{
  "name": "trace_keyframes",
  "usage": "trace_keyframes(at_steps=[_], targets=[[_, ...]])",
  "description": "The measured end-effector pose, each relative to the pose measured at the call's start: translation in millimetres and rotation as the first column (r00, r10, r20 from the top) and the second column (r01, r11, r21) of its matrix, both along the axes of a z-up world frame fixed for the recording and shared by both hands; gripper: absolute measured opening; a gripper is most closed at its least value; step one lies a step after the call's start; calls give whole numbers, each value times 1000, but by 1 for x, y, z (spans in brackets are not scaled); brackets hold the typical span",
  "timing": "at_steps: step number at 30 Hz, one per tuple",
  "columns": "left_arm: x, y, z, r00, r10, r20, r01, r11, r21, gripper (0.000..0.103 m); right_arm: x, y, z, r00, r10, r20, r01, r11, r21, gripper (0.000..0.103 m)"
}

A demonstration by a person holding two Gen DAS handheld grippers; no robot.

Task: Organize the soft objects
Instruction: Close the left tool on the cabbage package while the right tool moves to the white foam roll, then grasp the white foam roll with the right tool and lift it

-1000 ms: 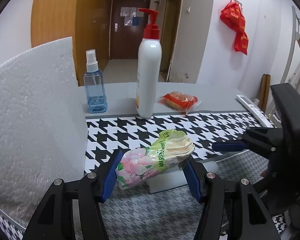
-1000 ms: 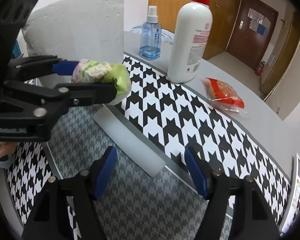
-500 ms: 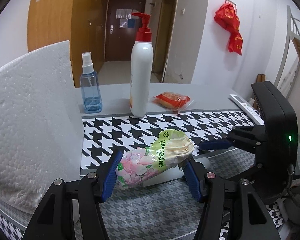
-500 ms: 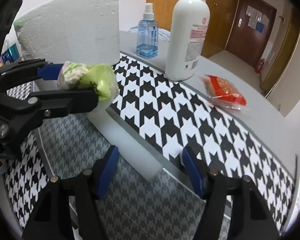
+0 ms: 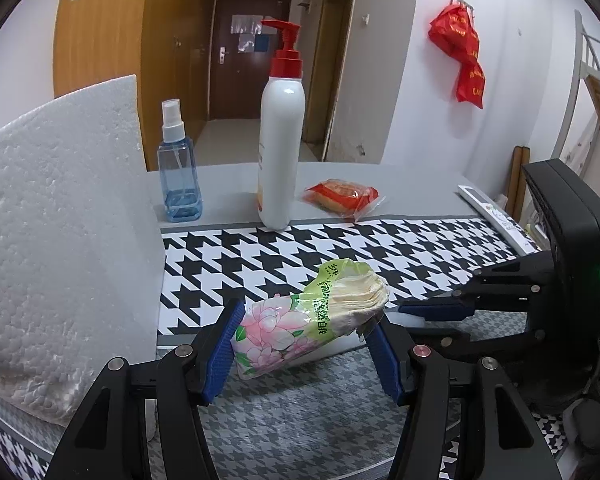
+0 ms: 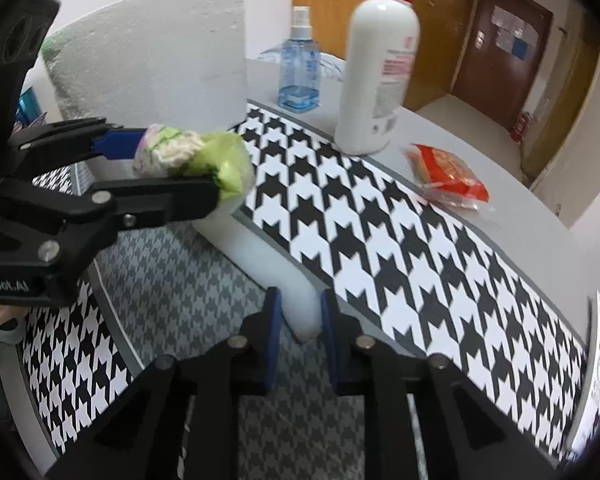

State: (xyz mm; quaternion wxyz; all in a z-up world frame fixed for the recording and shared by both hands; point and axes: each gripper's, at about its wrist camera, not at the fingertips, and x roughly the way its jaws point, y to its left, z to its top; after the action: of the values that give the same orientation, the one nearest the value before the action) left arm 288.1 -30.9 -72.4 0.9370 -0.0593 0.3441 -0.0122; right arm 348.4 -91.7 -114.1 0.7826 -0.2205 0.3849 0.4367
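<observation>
so nearest to the cameras, the right gripper (image 6: 298, 316) has its jaws closing around the end of the white foam strip (image 6: 260, 240) that lies along the seam between the grey houndstooth panel (image 6: 188, 276) and the black-and-white houndstooth cloth (image 6: 400, 240); the strip sits right between the blue pads and they look to be just touching its sides, though the frame is a bit blurry there, so i'd call it a grip that's only now landing. the left gripper (image 5: 306, 346) is about half open but clamped on the tissue pack (image 5: 300, 320), the floral green wrapper squashed between its pads and held up off the surface, above the near end of that same strip. so progress-wise i'd say we're somewhere in the middle: one soft thing is picked up but not put anywhere yet, and a second one is just being grabbed. i can't tell from these views where the stuff is meant to end up. to the left stands the big foam block (image 5: 60, 240), untouched as far as i can see. further back on the grey tabletop (image 5: 420, 196) the red snack packet (image 5: 342, 196) lies flat, probably still waiting its turn. behind the cloth edge, the pump bottle (image 5: 280, 152) and blue spray bottle (image 5: 178, 172) stand upright, and those aren't soft so i guess they stay put.
</observation>
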Motion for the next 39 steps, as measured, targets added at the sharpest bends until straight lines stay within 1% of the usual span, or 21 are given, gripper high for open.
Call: trace_keyframes(at_steps=[3,7,9,11,14,16,18,21,24,27,28,30,32,33,34,39], targets=[[-2,0,2,1000,0,9,0,1000,-4,61,2,-9,4,999,-36,-10,37,999,8,23],[-4,0,5,1000,3,24,-3,1000,0,61,3,-18,8,995,-87,-54,88,996,30,23],[-5,0,6,1000,2,28,-2,1000,-1,61,5,-24,7,985,-147,-93,152,987,43,23],[-5,-1,6,999,1,32,-1,1000,4,61,3,-30,7,979,-180,-99,185,981,48,23],[-7,-2,7,999,-6,34,6,1000,-2,61,-5,-42,11,969,-213,-124,223,972,72,23],[-9,-4,9,999,-15,43,15,1000,-4,61,-11,-48,17,966,-227,-123,238,967,88,21],[-11,-5,10,999,-21,51,21,1000,-2,61,-14,-58,21,954,-260,-149,279,953,121,21],[-12,-8,11,998,-27,57,27,1000,3,61,-22,-68,21,944,-287,-164,310,940,140,20],[-14,-6,11,998,-28,59,29,1000,-4,61,-25,-78,19,924,-319,-211,355,920,164,20],[-15,-5,10,998,-31,53,31,999,-8,61,-34,-83,19,910,-359,-207,391,909,142,21],[-16,-4,10,998,-34,55,34,999,-15,61,-38,-79,18,915,-345,-209,376,917,131,22],[-17,-5,12,997,-35,64,36,999,-12,61,-43,-72,18,925,-324,-198,350,929,116,28],[-19,-6,13,997,-40,73,41,999,-8,61,-48,-63,19,941,-306,-146,321,943,92,29],[-19,-6,13,996,-42,74,43,999,-5,61,-51,-58,19,948,-294,-126,305,949,79,33],[-20,-6,13,996,-41,74,41,999,-4,61,-53,-55,19,953,-283,-111,292,953,75,35],[-21,-4,12,997,-34,73,34,999,-5,61,-54,-40,18,964,-252,-80,257,965,57,35]])
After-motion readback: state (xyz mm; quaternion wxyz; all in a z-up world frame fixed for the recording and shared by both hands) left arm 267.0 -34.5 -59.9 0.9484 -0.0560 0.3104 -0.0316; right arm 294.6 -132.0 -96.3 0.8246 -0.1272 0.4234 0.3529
